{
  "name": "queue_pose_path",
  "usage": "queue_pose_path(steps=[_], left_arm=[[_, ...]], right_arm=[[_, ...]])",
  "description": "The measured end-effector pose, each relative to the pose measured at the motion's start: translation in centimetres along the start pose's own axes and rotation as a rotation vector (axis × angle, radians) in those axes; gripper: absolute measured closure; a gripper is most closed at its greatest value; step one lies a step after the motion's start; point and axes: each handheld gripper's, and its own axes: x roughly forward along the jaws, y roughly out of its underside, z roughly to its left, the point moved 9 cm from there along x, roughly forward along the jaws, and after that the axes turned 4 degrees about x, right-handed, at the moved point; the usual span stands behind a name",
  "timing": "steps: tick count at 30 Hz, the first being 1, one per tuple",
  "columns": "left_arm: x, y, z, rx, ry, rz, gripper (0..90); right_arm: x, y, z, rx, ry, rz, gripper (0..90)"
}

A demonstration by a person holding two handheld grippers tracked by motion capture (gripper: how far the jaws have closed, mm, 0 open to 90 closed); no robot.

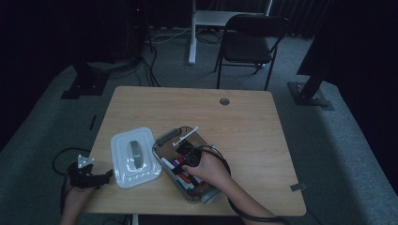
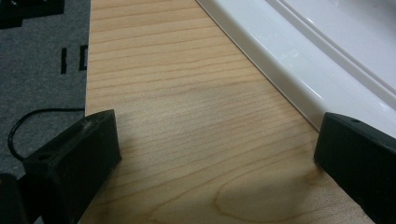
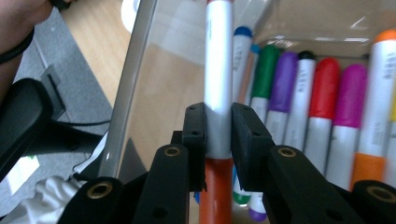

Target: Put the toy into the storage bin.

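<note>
Right claw (image 3: 218, 128) clamped on marker (image 3: 218, 70)

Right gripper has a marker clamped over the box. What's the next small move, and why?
Probably lower it a little further and open. The right gripper is shut on the orange-capped marker, which hangs inside the clear box above the row of markers. The left gripper sits open by the white lid.

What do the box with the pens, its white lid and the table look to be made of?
Box: clear, glossy plastic by the look; the table grain shows through its wall in the right gripper view.
Lid: white plastic, probably; smooth moulded ridges with shiny highlights.
Table: light wood or a wood-look laminate, matte; grain lines show, but which of the two I cannot tell.
</note>
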Motion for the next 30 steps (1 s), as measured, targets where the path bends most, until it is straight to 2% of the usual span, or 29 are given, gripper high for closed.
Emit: queue_pose_path(steps=[7,9,15,20,22,25,30], left_arm=[[0.0,0.0,0.0,0.000,0.000,0.000,0.7],[0.0,0.0,0.0,0.000,0.000,0.000,0.7],[0.0,0.0,0.0,-0.001,0.000,0.000,0.7],[0.0,0.0,0.0,0.000,0.001,0.001,0.7],[0.0,0.0,0.0,-0.001,0.001,0.000,0.7],[0.0,0.0,0.0,0.000,0.000,0.000,0.7],[0.0,0.0,0.0,0.000,0.000,0.000,0.7]], right_arm=[[1.2,0.4,0.2,0.000,-0.010,0.065,76.0],[1.6,0.6,0.4,-0.013,-0.006,0.104,75.6],[2.1,0.5,0.0,-0.020,-0.002,0.141,74.0],[2.6,0.6,-0.3,-0.026,0.001,0.147,71.4],[2.7,0.5,-0.5,-0.036,0.013,0.142,67.4],[2.1,0.4,-0.4,-0.042,0.007,0.115,65.9],[0.0,0.0,-0.4,-0.041,-0.008,0.051,65.2]])
